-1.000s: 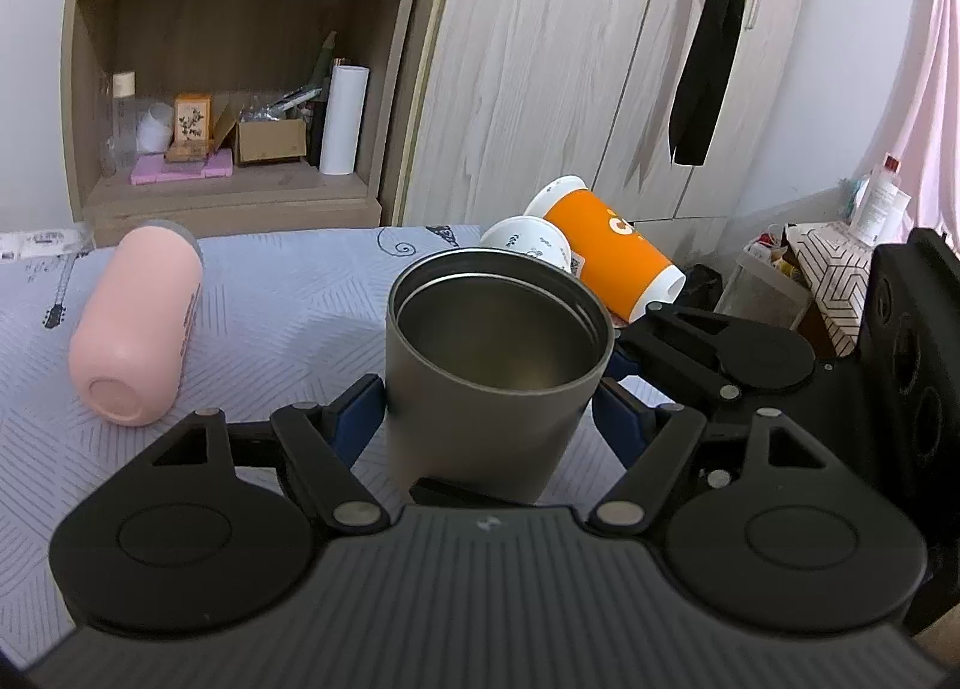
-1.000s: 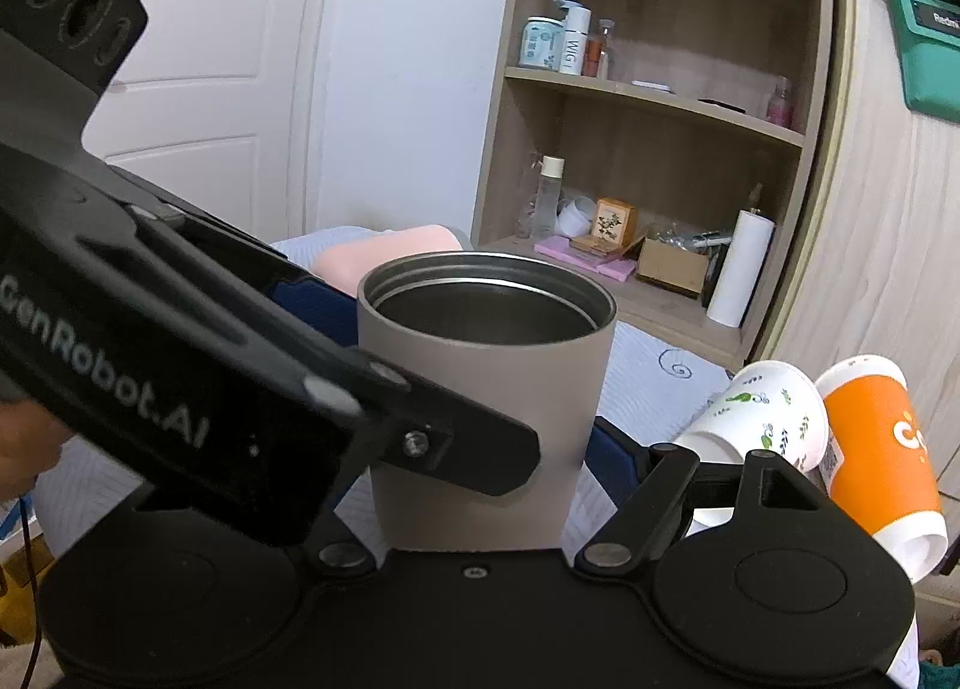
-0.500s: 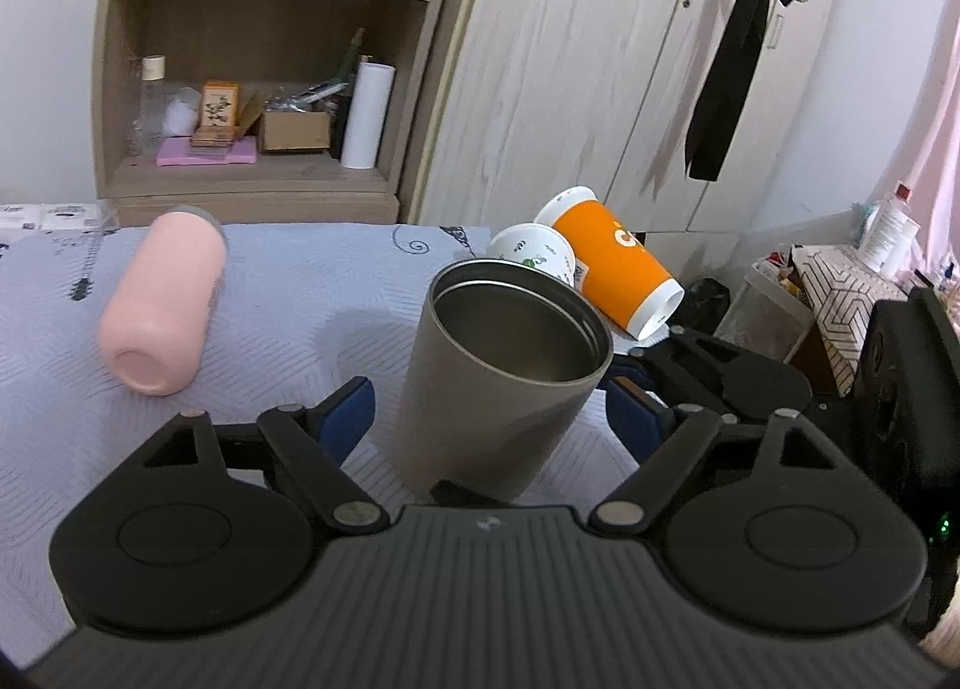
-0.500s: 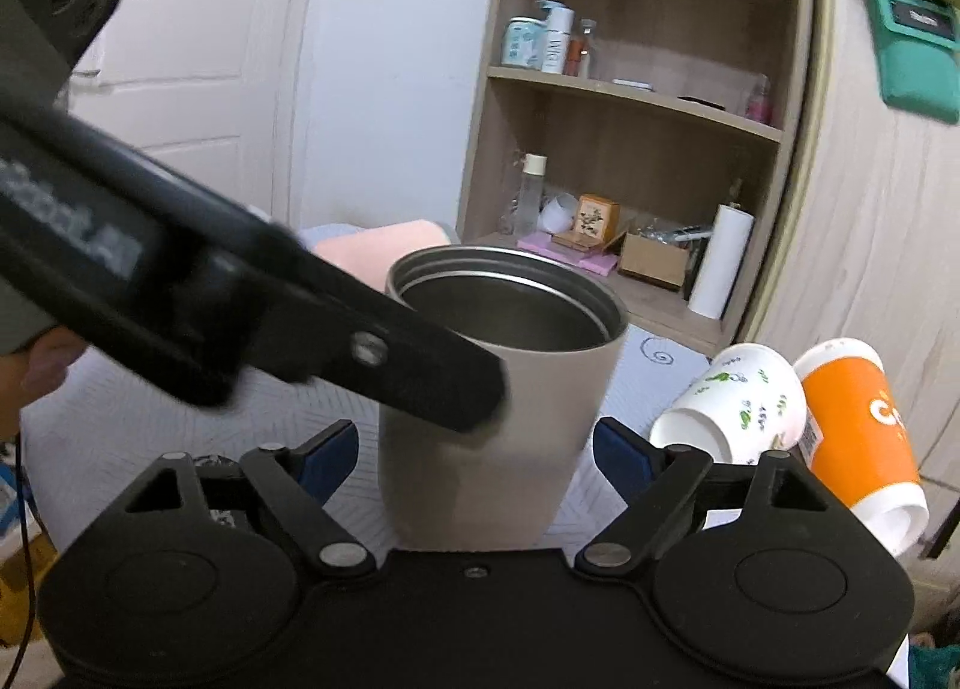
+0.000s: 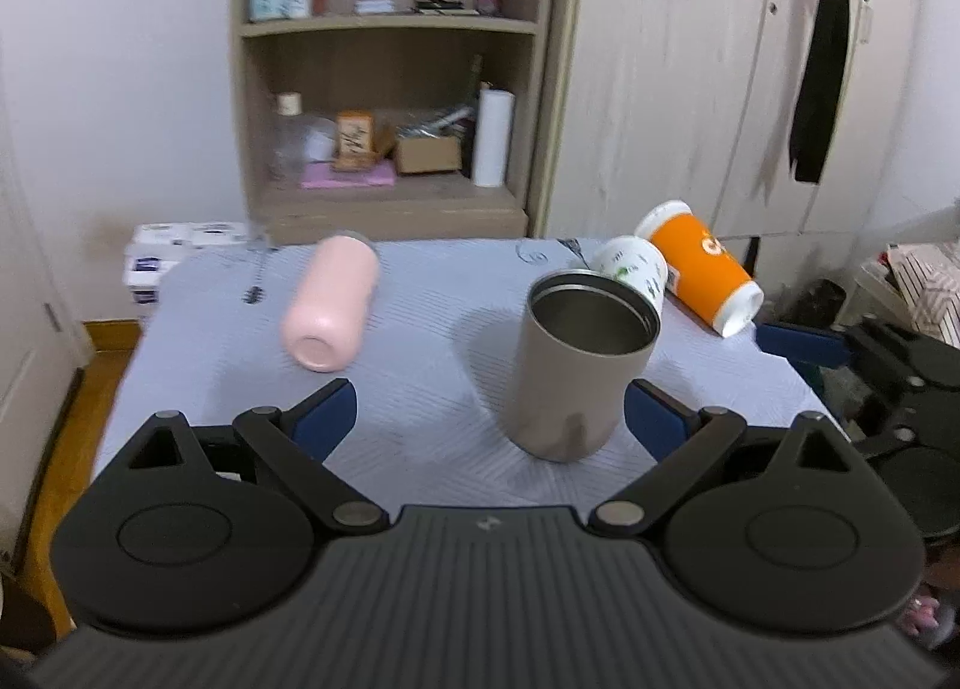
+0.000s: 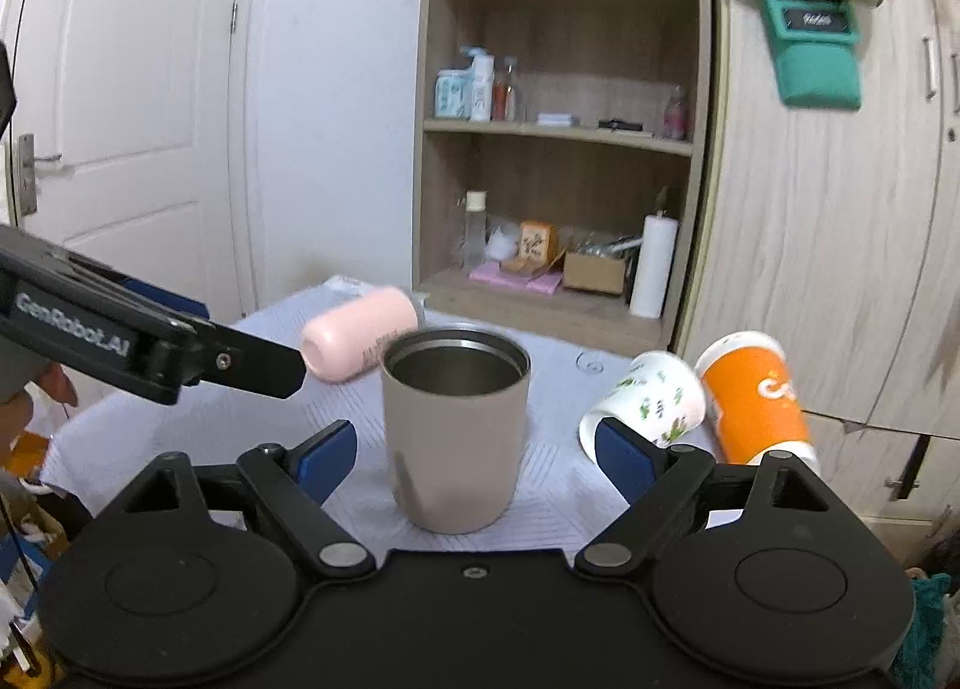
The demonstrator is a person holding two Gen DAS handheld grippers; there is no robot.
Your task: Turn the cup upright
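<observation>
The grey cup (image 5: 585,365) stands up on the table (image 5: 420,389) with its open mouth on top. A moment ago both grippers were right at its sides. Now the left gripper (image 5: 489,419) has pulled back, its fingers are wide apart, and the cup stands alone between them, touching nothing. The right gripper (image 6: 474,449) has backed off too, with its fingers also wide apart. So this cup looks done.

Far to the left, the pink cup (image 5: 330,311) lies on its side. Far to the right, the white cup (image 5: 633,272) and the orange cup (image 5: 699,275) lie down too. They probably need flipping next.
</observation>
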